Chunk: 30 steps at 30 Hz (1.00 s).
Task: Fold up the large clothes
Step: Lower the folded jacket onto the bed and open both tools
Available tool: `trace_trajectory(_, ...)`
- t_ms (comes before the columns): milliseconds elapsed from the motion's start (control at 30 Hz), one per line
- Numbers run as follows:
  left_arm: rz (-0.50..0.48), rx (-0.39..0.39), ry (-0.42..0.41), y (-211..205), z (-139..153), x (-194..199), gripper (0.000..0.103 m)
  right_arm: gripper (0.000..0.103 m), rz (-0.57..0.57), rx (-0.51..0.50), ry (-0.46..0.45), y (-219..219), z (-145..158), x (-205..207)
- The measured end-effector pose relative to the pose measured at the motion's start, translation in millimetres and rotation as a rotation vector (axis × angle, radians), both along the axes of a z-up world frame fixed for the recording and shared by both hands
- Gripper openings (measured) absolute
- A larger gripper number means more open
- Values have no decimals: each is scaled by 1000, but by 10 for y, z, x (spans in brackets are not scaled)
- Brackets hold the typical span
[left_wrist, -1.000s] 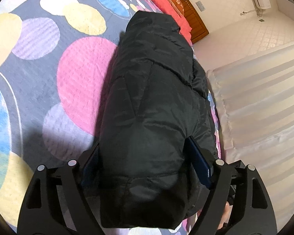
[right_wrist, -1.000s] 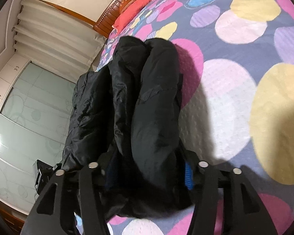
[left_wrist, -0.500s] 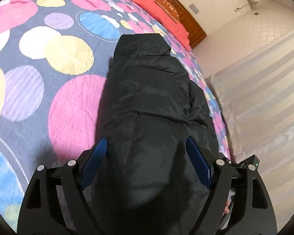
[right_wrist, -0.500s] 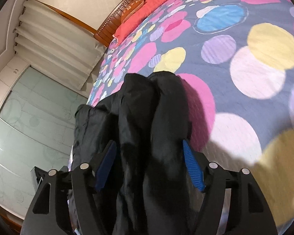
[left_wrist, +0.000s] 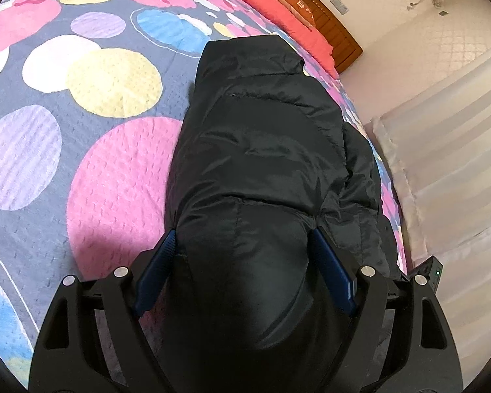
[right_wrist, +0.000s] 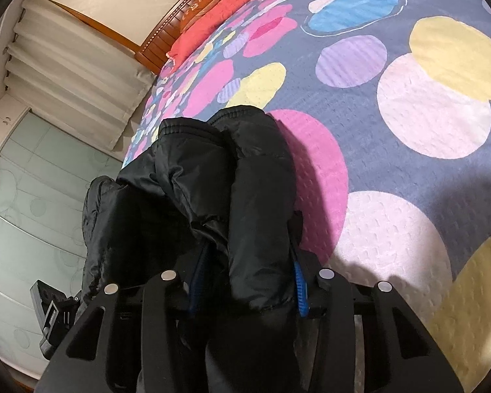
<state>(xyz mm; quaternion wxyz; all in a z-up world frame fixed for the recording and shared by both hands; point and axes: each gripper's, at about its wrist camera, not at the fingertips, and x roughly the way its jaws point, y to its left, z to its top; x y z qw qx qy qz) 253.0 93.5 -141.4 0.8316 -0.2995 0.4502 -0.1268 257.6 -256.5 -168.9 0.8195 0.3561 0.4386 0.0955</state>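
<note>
No legible text anywhere in either view.

The orange-brown embroidered cushion [left_wrist: 293,0] at the carved wooden headboard [left_wrist: 337,29] carries a row of pale stitched marks that may be lettering, but they are too small and warped by the lens to read in either the left or the right wrist view. The padded black jacket [left_wrist: 262,163] and the grey bedspread with coloured circles [left_wrist: 108,82] show no label, brand or number.
</note>
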Motion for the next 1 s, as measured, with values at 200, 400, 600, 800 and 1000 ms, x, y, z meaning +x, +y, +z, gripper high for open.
trace_trajectory(200, 6, 22, -3, -34, 19, -34, 82, 44, -14, 10, 1, 12, 9, -14)
trace_trajectory(400, 22, 35, 4, -51, 42, -63, 83, 50, -28, 7, -5, 8, 67, -139)
trace_trajectory(600, 34, 66, -3, -63, 113, -141, 83, 52, -29, -9, -18, -36, 175, -349)
trace_trajectory(800, 44, 96, -17, -65, 207, -319, 83, 52, -19, -25, -28, -17, 253, -583)
trace_trajectory(1000, 40, 127, -30, -102, 243, -526, 83, 56, -27, -25, -35, 2, 274, -824)
